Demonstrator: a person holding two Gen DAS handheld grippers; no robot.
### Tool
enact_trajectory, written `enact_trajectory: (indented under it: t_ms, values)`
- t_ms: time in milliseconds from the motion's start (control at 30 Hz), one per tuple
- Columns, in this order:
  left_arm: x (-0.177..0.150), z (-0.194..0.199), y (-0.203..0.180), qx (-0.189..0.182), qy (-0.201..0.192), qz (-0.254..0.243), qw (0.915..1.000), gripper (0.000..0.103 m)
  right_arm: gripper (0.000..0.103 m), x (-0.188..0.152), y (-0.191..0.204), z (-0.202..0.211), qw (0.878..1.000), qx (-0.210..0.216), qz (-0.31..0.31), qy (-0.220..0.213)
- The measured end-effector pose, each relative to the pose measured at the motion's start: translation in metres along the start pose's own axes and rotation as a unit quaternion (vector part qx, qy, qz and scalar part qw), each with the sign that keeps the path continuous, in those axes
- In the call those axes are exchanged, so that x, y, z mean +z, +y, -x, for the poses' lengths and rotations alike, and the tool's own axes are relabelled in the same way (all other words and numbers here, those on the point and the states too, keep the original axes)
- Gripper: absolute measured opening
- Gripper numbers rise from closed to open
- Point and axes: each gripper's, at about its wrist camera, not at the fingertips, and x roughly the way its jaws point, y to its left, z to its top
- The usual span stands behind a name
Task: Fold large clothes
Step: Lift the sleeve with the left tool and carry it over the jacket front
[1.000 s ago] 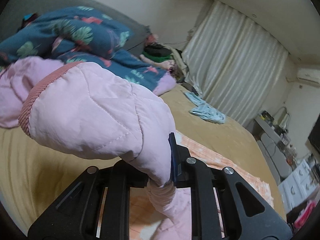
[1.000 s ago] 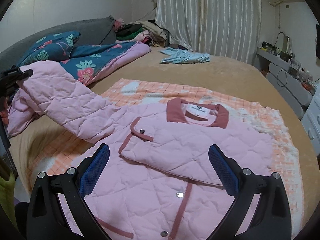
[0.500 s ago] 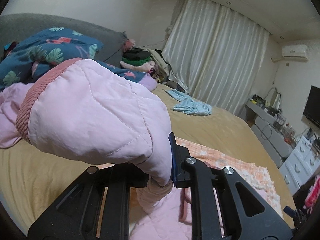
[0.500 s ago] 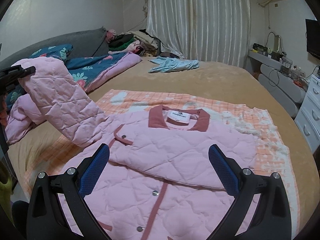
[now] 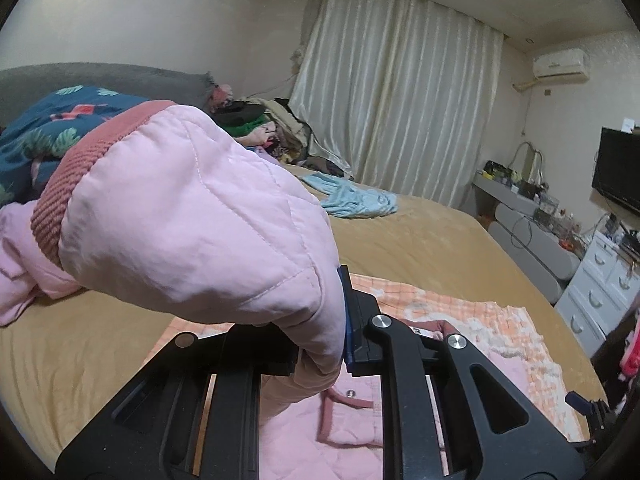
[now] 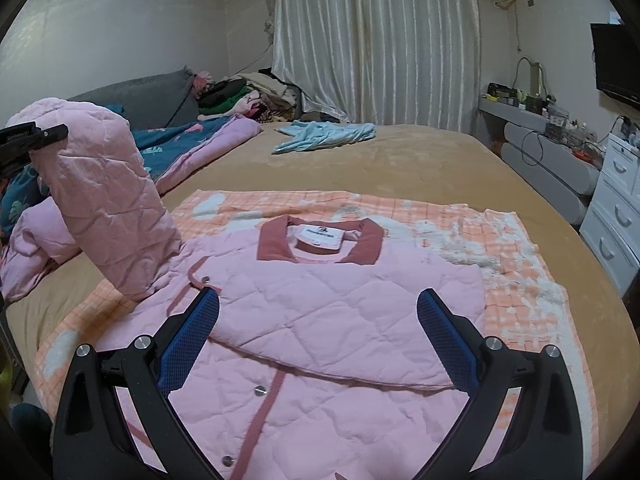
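A pink quilted jacket [image 6: 320, 320] with a dark pink collar lies face up on an orange checked blanket [image 6: 500, 248] on the bed. One sleeve is folded across its chest. My left gripper [image 5: 326, 344] is shut on the other sleeve [image 5: 192, 224], near its ribbed cuff, and holds it up above the jacket's left side. That raised sleeve [image 6: 104, 196] stands at the left of the right wrist view, with the left gripper [image 6: 32, 140] at its top. My right gripper [image 6: 318, 340] is open and empty, low over the jacket's chest.
The bed [image 6: 420, 168] has a tan cover. A light blue garment [image 6: 324, 136] lies at the far side. A floral blue quilt [image 6: 180, 140] and other pink clothing [image 6: 36, 248] lie at the left. White drawers [image 6: 616, 216] and a desk [image 6: 540, 120] stand at the right.
My left gripper has lifted the sleeve higher and swung it inward toward the jacket body. My right gripper has moved closer over the jacket, still open.
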Motion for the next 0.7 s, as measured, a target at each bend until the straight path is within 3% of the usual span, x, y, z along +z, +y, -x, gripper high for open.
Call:
enact_trajectory:
  t_ms: [700]
  values:
    - [-0.028,-0.026,-0.070,-0.038,0.024,-0.050,0.9978,0.009,0.099,-0.012,-0.066,-0.003,0.997,-0.046,-0.055,0.007]
